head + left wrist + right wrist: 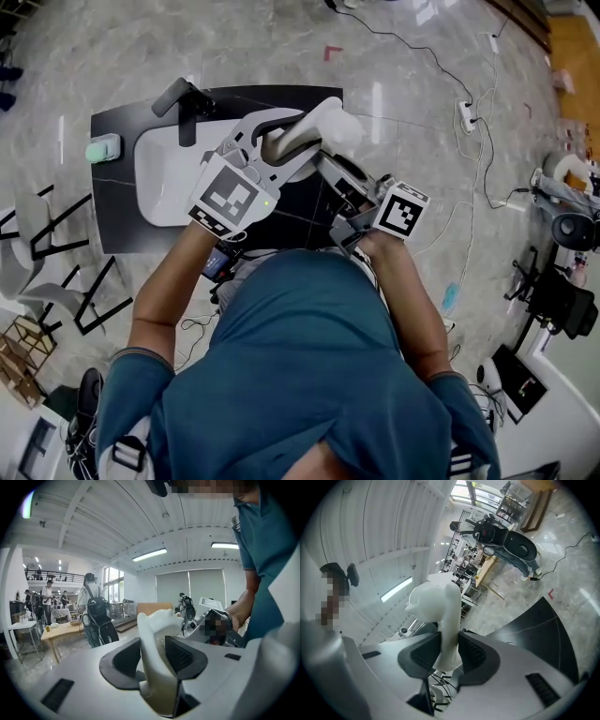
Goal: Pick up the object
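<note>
The object is a smooth white curved piece with a rounded, knobbed end. Both grippers hold it in the air above the black table. In the head view my left gripper clamps it from the left, and my right gripper reaches it from the lower right. In the left gripper view the white piece stands upright between the two dark ribbed pads, which press on its stem. In the right gripper view the same piece rises between the pads, pinched at its narrow lower part. The left gripper and the right gripper are each shut on it.
Below the grippers lies a black table carrying a white basin-like tray, a pale green item and a black handled tool. Black-framed chairs stand at the left. Cables and a power strip lie on the marble floor.
</note>
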`<action>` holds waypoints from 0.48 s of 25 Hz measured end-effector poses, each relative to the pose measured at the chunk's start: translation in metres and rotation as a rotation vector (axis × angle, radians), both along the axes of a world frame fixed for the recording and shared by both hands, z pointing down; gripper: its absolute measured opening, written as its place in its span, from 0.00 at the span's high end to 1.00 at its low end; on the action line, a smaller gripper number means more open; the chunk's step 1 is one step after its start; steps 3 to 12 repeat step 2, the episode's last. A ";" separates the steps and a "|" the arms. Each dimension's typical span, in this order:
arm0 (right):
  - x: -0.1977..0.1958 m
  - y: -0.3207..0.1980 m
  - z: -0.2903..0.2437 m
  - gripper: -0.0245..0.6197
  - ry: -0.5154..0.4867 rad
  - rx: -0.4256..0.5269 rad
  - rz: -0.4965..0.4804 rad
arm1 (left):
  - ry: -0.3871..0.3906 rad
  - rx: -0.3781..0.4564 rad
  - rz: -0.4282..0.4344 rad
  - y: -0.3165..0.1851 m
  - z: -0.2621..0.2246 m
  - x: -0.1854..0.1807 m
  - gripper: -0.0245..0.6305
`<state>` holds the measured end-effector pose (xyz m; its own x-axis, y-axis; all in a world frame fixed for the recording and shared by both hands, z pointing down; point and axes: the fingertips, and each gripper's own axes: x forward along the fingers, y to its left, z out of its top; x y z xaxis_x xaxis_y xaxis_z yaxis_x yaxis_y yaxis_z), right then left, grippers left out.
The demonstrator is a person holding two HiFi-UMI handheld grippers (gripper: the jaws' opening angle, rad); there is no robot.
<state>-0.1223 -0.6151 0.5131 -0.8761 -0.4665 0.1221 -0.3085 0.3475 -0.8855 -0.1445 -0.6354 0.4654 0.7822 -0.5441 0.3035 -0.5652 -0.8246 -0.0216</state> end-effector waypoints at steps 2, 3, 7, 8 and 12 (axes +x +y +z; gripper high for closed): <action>0.002 0.003 0.002 0.77 0.000 -0.007 -0.004 | -0.004 -0.006 0.000 0.003 0.002 0.003 0.71; 0.002 0.003 0.002 0.77 0.000 -0.007 -0.004 | -0.004 -0.006 0.000 0.003 0.002 0.003 0.71; 0.002 0.003 0.002 0.77 0.000 -0.007 -0.004 | -0.004 -0.006 0.000 0.003 0.002 0.003 0.71; 0.002 0.003 0.002 0.77 0.000 -0.007 -0.004 | -0.004 -0.006 0.000 0.003 0.002 0.003 0.71; 0.002 0.003 0.002 0.77 0.000 -0.007 -0.004 | -0.004 -0.006 0.000 0.003 0.002 0.003 0.71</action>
